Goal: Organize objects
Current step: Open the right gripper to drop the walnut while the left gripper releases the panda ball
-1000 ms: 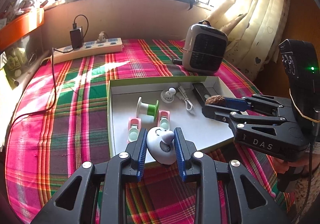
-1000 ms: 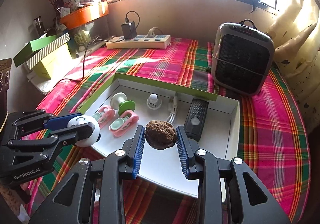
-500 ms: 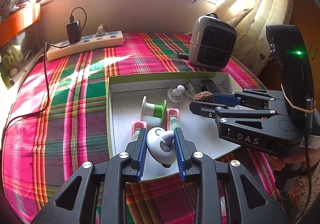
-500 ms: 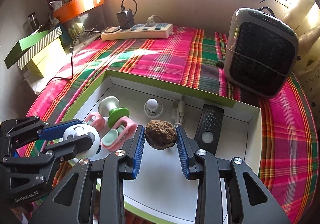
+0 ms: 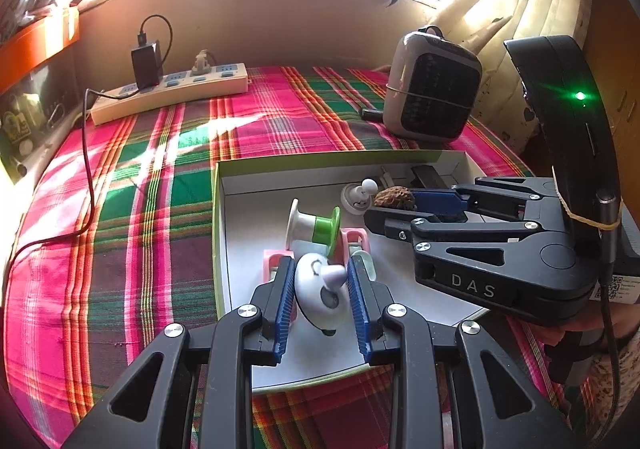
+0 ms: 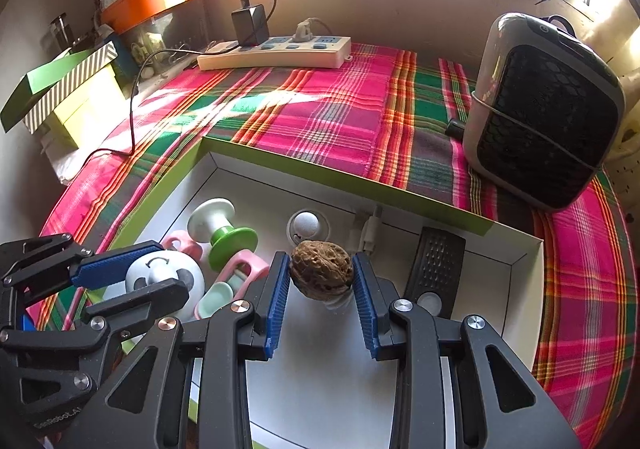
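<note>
My left gripper (image 5: 321, 281) is shut on a white panda-faced round toy (image 5: 320, 293), held above the near left part of the green-rimmed white box (image 5: 216, 209). My right gripper (image 6: 321, 276) is shut on a brown walnut (image 6: 321, 275), held above the middle of the box (image 6: 344, 185). The walnut also shows in the left wrist view (image 5: 394, 197), and the toy in the right wrist view (image 6: 166, 277). In the box lie a white-and-green spool (image 6: 222, 229), pink clips (image 6: 240, 273), a small white knob (image 6: 307, 225), a white cable (image 6: 370, 229) and a black remote (image 6: 434, 269).
A grey heater (image 6: 540, 121) stands on the plaid cloth right of the box. A white power strip (image 6: 276, 53) with a black charger lies at the back. Green and striped boxes (image 6: 60, 89) and an orange tray (image 6: 156, 1) sit at the left.
Both grippers have moved forward over the box, still holding their objects. The right gripper has come closer to the box's back wall.
</note>
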